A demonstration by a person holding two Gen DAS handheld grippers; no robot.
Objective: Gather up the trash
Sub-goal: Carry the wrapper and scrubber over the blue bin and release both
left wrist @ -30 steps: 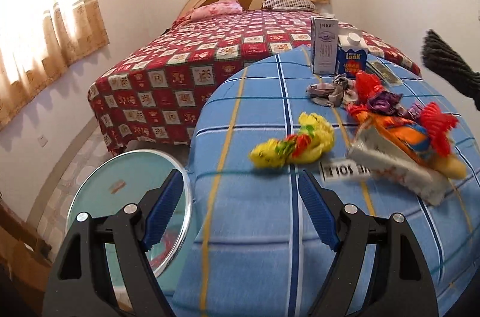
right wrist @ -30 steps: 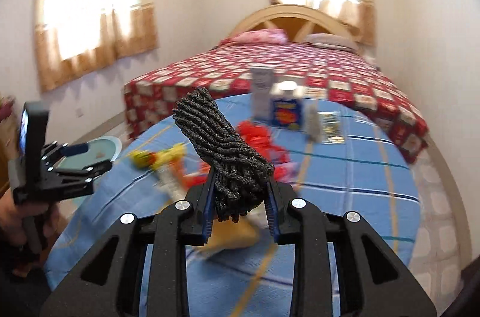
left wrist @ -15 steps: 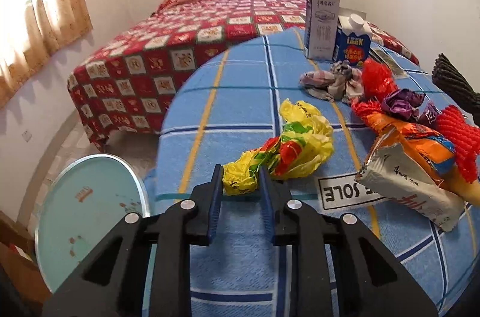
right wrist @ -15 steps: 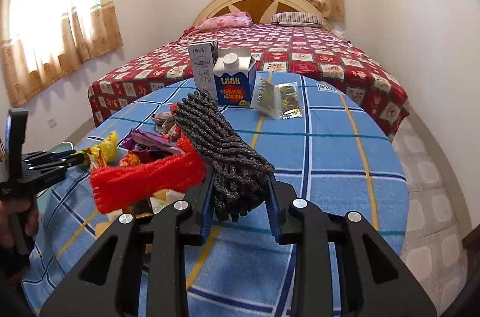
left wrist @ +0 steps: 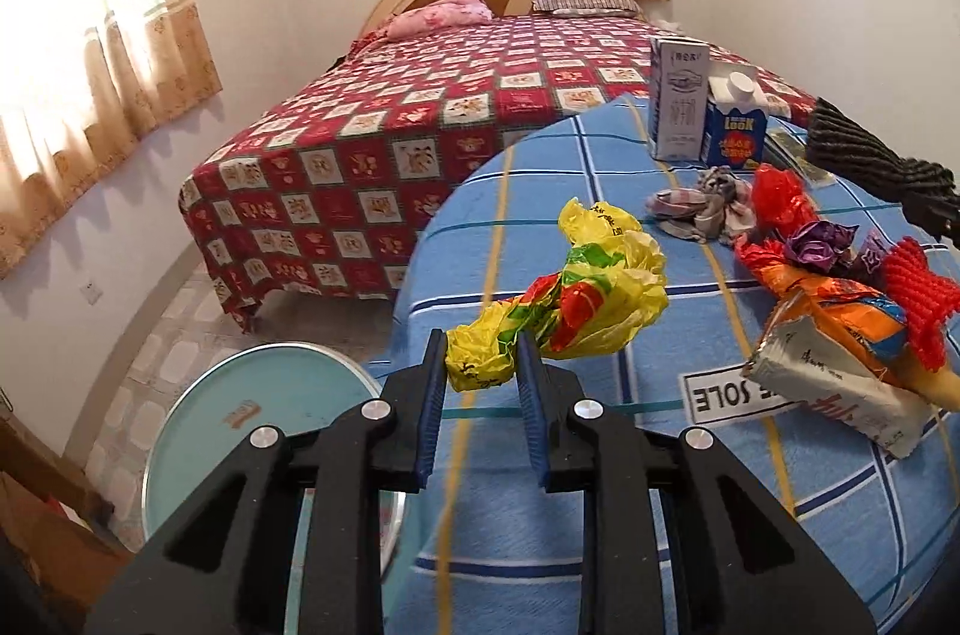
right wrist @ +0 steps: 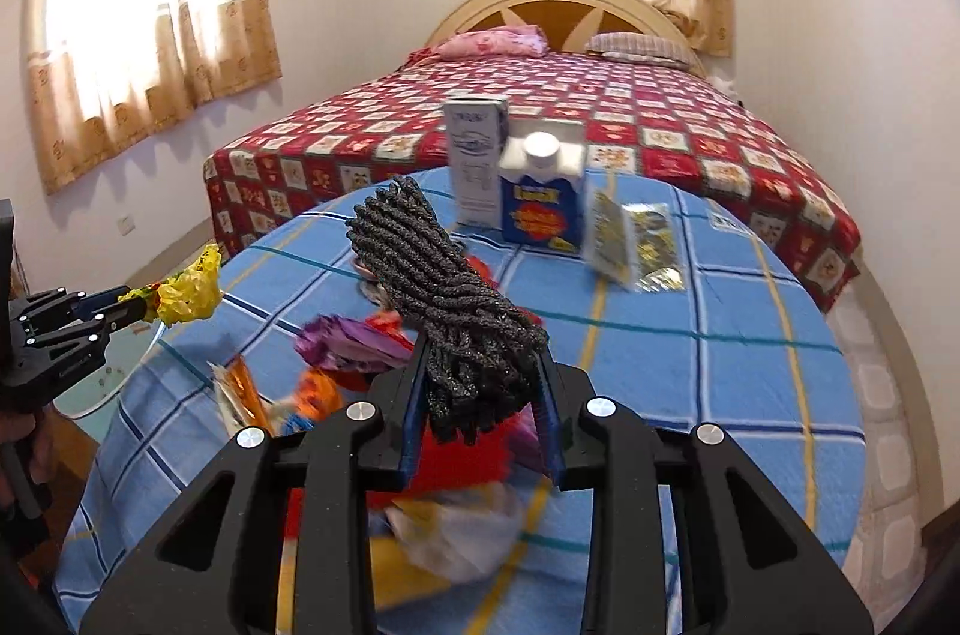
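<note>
My left gripper [left wrist: 482, 371] is pinched on the near end of a crumpled yellow plastic bag with red and green print [left wrist: 576, 302]; its jaws have just been closing, and the blue pads now press the bag from both sides. The rest of the bag extends forward and right of the fingertips, above the round table covered with a blue checked cloth [left wrist: 540, 545]. The gripper points down and forward over the table's left edge, with a round pale-green tray [left wrist: 252, 413] below it on the floor side.

My right gripper [right wrist: 480, 395] is clamped on a bundle of dark grey knitted cord [right wrist: 444, 299], which sticks up and to the left out of the jaws. It points down over a heap of wrappers, including a red knitted piece [left wrist: 918, 299] and a purple foil wrapper [left wrist: 819, 242]. A tall white carton [right wrist: 477, 155] and a blue carton with a white cap [right wrist: 543, 197] stand upright, just beside each other, at the table's far edge.
</note>
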